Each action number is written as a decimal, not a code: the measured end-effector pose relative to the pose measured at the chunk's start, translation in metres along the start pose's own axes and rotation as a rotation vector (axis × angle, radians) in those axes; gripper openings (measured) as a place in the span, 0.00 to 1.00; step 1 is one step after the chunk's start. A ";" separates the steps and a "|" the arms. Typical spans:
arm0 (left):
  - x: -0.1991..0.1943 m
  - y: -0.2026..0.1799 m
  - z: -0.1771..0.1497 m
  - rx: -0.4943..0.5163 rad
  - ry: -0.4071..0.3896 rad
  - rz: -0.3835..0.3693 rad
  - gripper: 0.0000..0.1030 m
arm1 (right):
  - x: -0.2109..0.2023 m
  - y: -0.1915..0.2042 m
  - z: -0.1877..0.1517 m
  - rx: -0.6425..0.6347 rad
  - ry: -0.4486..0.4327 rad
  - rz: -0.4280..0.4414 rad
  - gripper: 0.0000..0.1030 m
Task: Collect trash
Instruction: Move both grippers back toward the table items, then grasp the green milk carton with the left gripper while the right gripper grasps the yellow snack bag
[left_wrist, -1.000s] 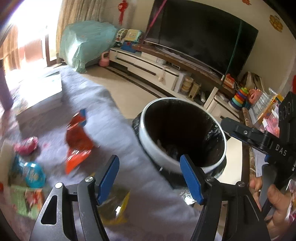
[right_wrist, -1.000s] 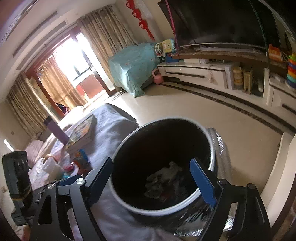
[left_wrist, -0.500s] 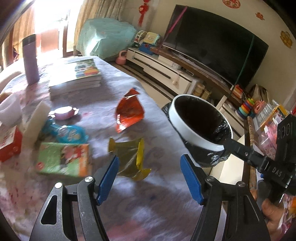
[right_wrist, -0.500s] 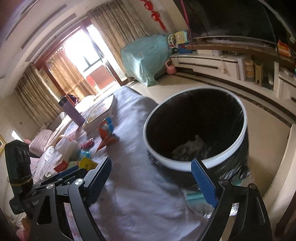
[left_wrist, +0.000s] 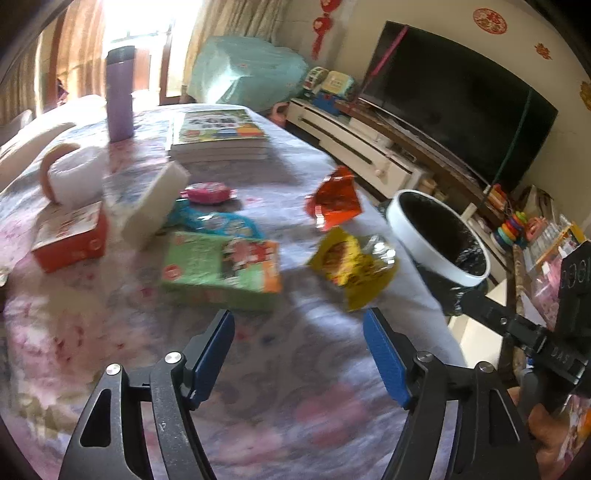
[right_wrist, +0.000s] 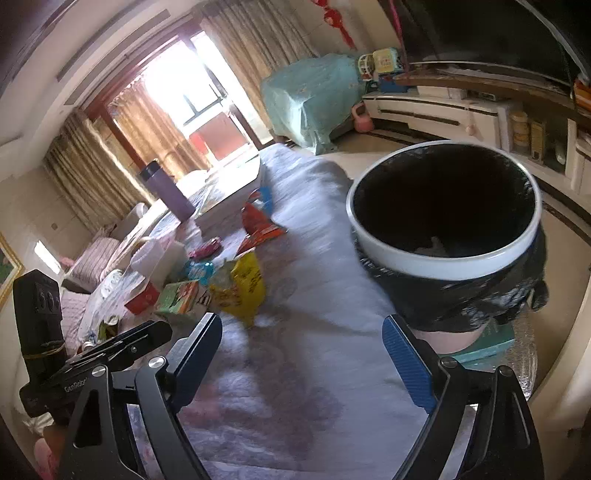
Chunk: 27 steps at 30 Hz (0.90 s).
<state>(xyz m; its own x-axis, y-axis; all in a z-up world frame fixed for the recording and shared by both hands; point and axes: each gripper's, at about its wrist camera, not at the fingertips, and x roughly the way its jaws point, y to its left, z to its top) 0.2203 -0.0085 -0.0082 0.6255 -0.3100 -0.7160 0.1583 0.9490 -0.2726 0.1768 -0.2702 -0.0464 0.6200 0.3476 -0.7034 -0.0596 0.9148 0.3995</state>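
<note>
Now the left gripper (left_wrist: 297, 354) is hovering over the cloth-covered table (left_wrist: 110, 332), its jaws apart, just opening wider, nothing between them. Just beyond lies the crumpled yellow wrapper (left_wrist: 352, 267), long axis running near-to-far, beside the red wrapper (left_wrist: 334, 201). Right, the right gripper (right_wrist: 303, 354) is gaping, empty, near the trash bin (right_wrist: 443, 254).

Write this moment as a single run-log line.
left hand-held gripper: open, empty | right hand-held gripper: open, empty | yellow wrapper, orange wrapper: on table | bin: beside table
</note>
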 end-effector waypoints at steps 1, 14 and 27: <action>-0.002 0.003 -0.001 -0.005 -0.001 0.010 0.73 | 0.002 0.003 -0.001 -0.004 0.005 0.006 0.87; 0.011 0.028 0.003 -0.072 0.044 0.104 0.80 | 0.024 0.024 -0.003 -0.040 0.040 0.047 0.87; 0.056 0.023 0.018 -0.052 0.071 0.152 0.81 | 0.033 0.024 0.006 -0.037 0.050 0.062 0.87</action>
<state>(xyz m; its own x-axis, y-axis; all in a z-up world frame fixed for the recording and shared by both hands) 0.2728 -0.0030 -0.0429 0.5836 -0.1679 -0.7945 0.0250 0.9816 -0.1891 0.2002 -0.2378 -0.0565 0.5743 0.4124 -0.7072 -0.1255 0.8980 0.4218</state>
